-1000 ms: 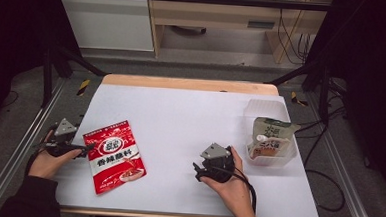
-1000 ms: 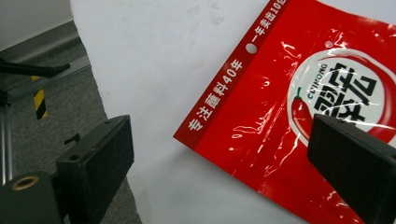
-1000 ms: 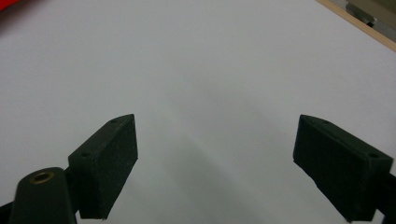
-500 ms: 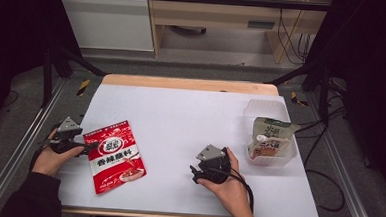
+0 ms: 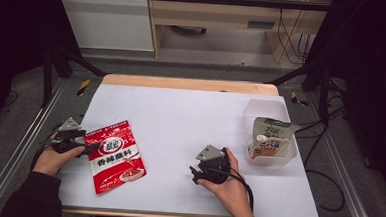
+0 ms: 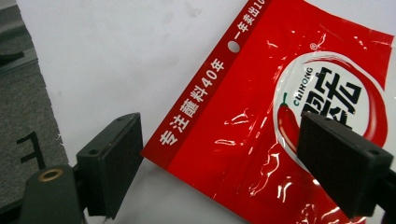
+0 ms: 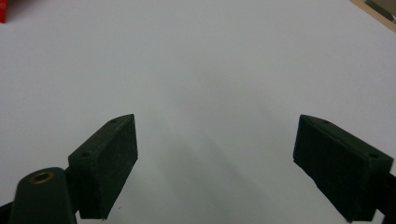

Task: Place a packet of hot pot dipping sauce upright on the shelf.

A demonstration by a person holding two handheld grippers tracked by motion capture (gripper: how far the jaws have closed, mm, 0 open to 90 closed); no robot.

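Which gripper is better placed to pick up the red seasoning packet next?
Left. The left gripper is at the edge of the red seasoning packet, its jaws just closing with a packet corner between them, not yet pressing. The right gripper rests open over bare white table.

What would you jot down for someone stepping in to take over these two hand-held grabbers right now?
Left gripper: open, jaws just been closing, straddling the corner of the red sachet, not yet pinching it.
Right gripper: open, nothing between its jaws, over the bare white table.
Clear tub at right holds one pouch.
Done: nothing gripped yet.
Left: probably grip the sachet and carry it to the tub.
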